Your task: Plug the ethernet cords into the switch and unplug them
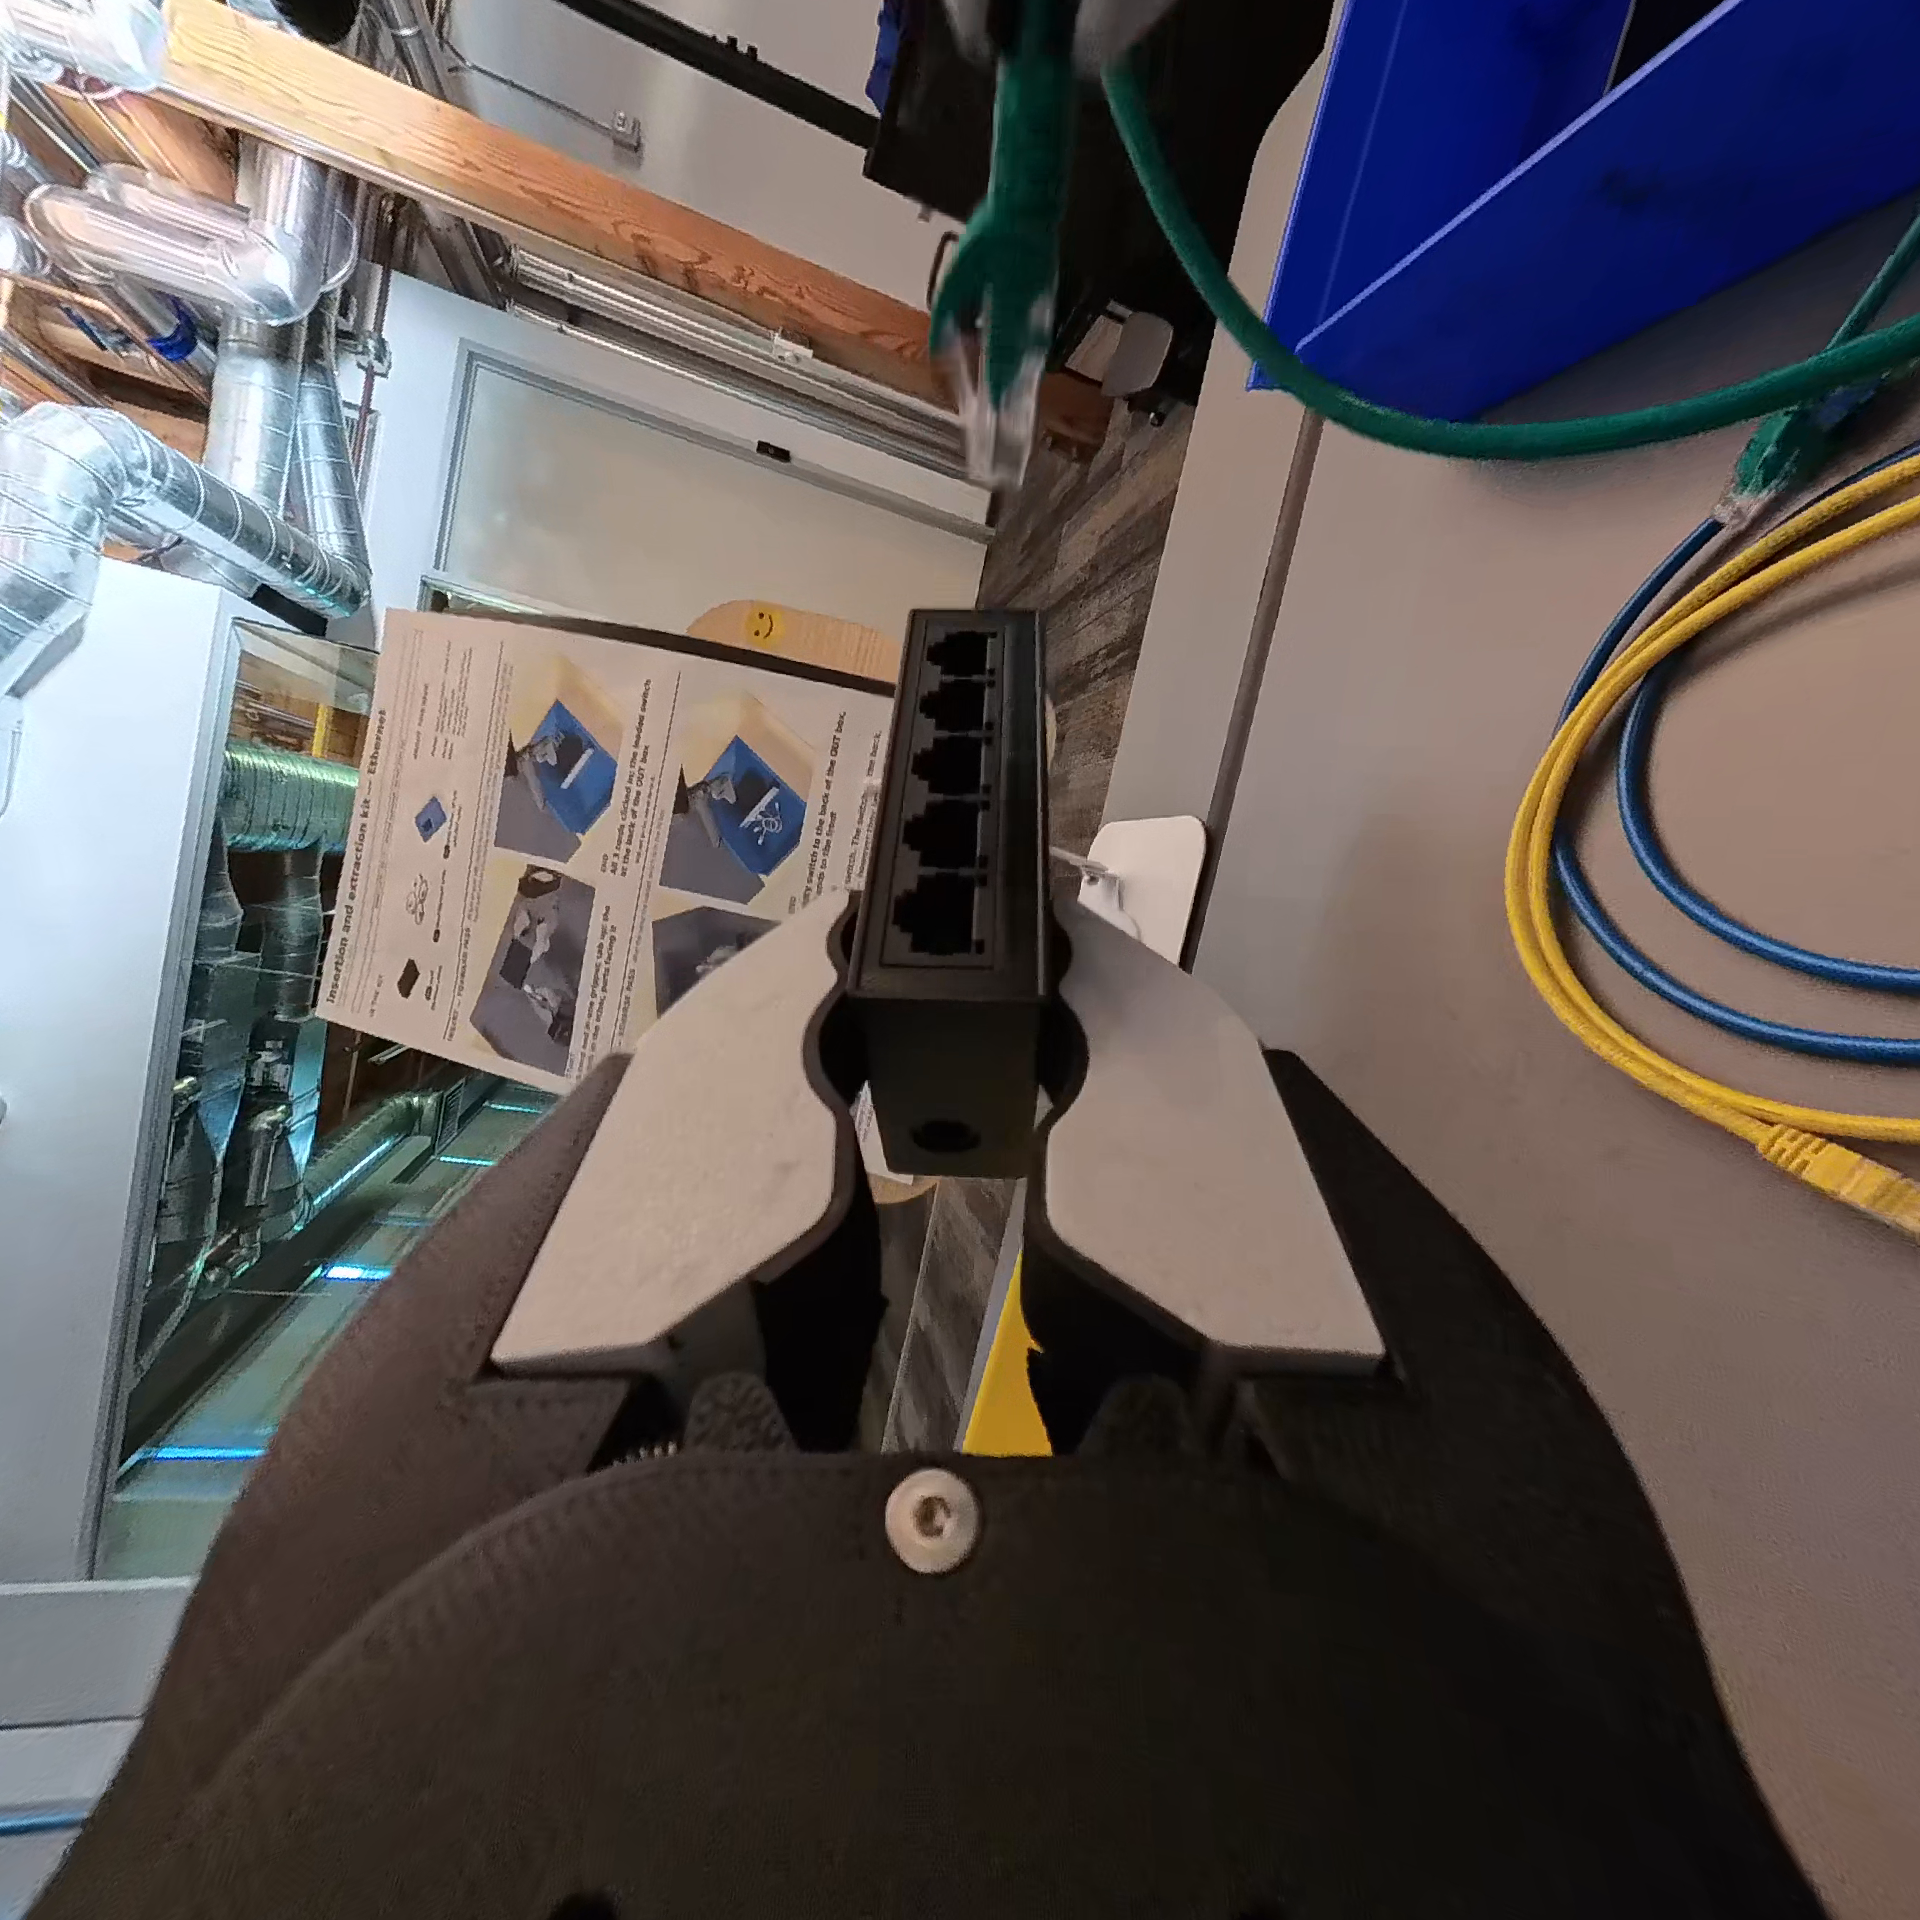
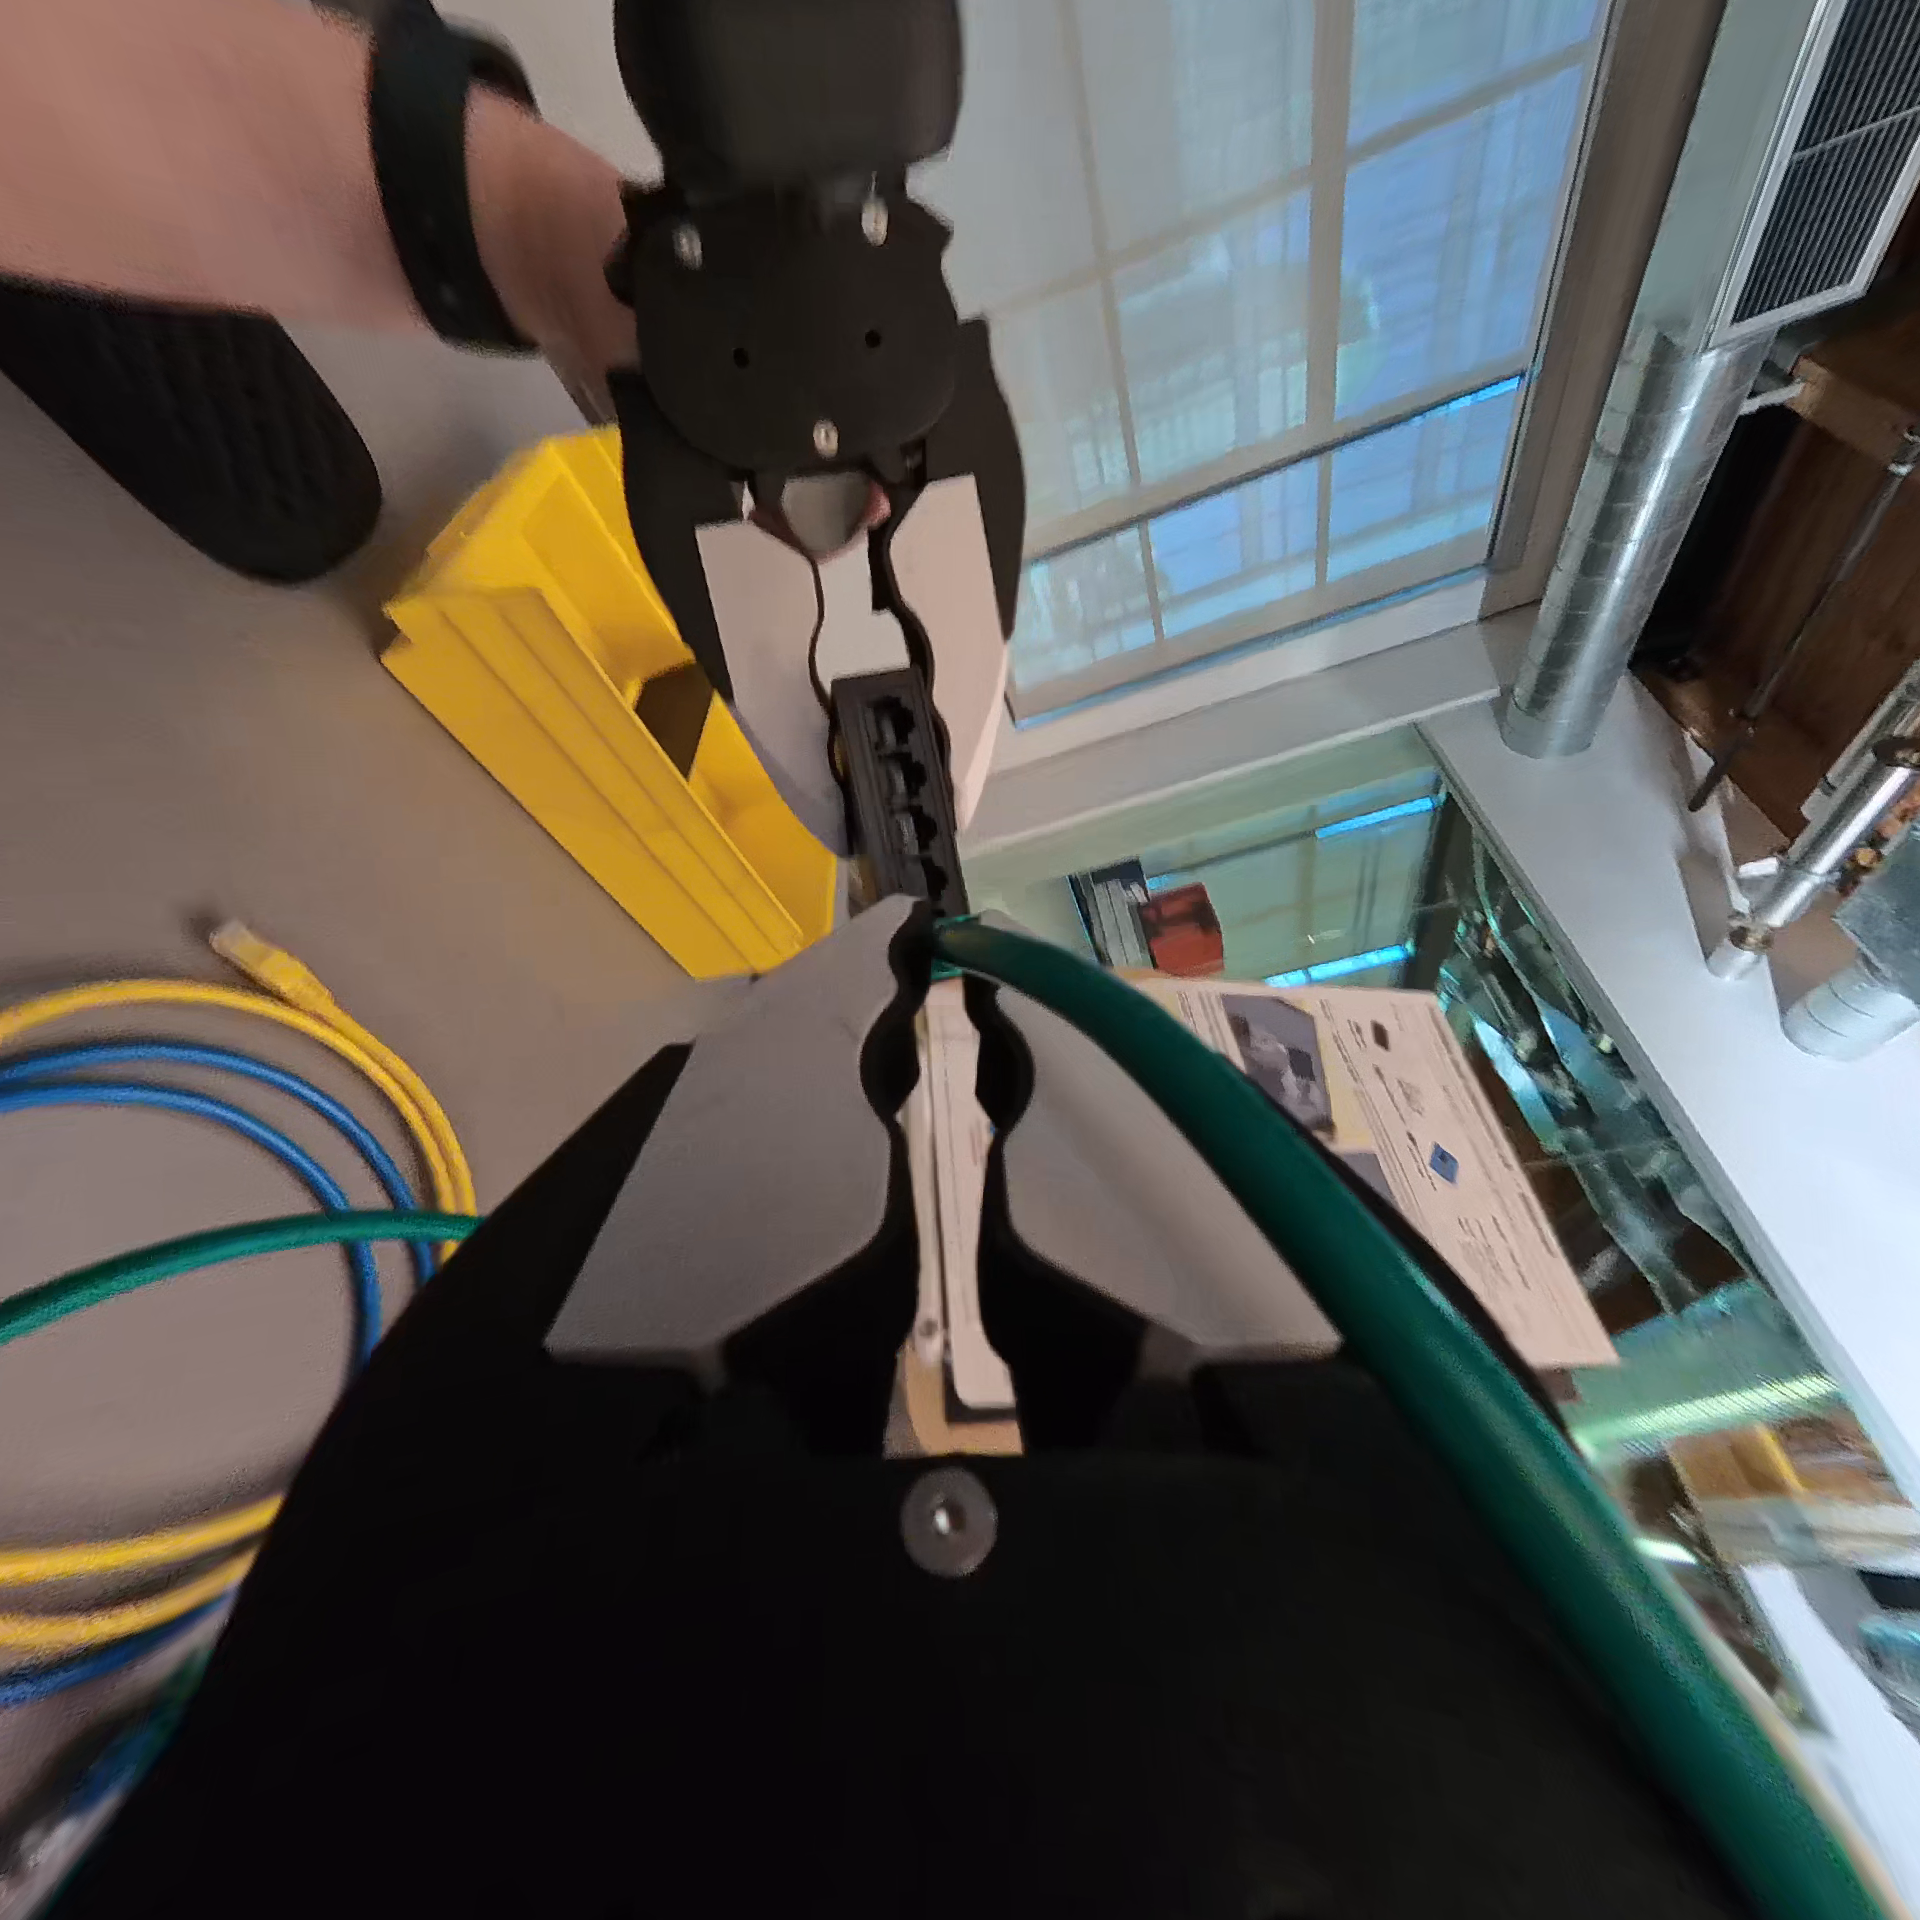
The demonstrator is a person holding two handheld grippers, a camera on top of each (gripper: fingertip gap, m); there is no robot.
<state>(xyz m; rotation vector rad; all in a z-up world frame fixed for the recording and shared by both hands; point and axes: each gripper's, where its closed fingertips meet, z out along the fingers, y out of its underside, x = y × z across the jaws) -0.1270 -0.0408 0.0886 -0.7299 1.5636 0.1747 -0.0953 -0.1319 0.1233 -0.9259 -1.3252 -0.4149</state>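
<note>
My left gripper [image 1: 951, 935] is shut on the near end of a black switch [image 1: 961, 790]. The switch's ports all show empty. A green ethernet cord's plug [image 1: 995, 343] hangs blurred beyond the switch's far end, apart from it. My right gripper [image 2: 940, 935] is shut on that green cord [image 2: 1351, 1226], which trails back along its right finger. The plug itself is hidden past the fingertips in the right wrist view. Straight ahead there, the left gripper [image 2: 899, 769] holds the switch [image 2: 904, 810], with a person's hand [image 2: 520, 208] behind it.
A yellow cord [image 1: 1538, 935] and a blue cord [image 1: 1662, 935] lie coiled on the grey table [image 1: 1455, 1351], beside the green cord's other plug [image 1: 1777, 457]. A blue bin [image 1: 1558, 187] stands on one side and a yellow bin [image 2: 592, 707] on the other. An instruction sheet [image 1: 582, 831] stands behind.
</note>
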